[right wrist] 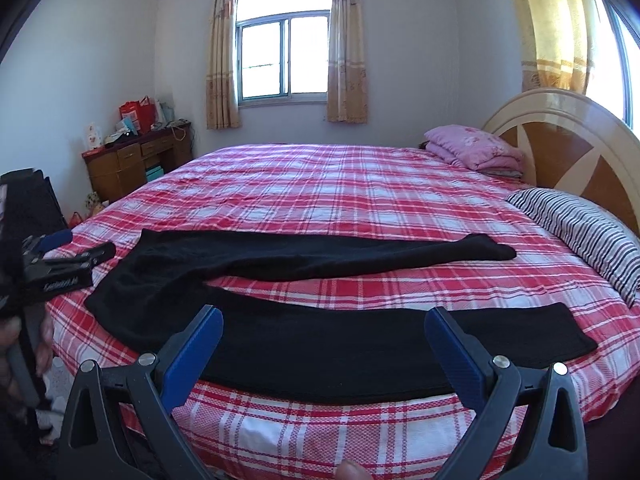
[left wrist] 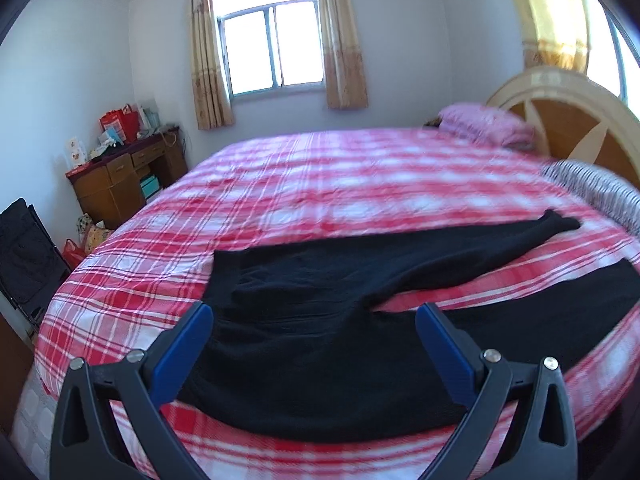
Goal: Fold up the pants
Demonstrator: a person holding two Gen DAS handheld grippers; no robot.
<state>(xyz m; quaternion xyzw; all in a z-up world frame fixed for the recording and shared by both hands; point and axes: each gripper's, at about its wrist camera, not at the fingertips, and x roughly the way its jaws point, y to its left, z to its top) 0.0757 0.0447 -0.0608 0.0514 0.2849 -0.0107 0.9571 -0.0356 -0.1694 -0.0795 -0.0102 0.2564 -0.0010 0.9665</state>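
Both tongs gape empty, left gripper [left wrist: 314, 316] and right gripper [right wrist: 324, 322] above pants [right wrist: 280, 332]; soft, limp knit, best pinched at waistband corners.

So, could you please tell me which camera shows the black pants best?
The right wrist view: the pants lie sharp, both legs fully visible. The left wrist view is blurred and cuts the near leg off at the right edge.

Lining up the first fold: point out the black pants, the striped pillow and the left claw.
black pants [right wrist: 320, 344]: right wrist view, middle of the near leg.
striped pillow [right wrist: 580, 224]: right wrist view, middle of its top.
left claw [left wrist: 314, 344]: left wrist view, midway between the open blue fingertips.
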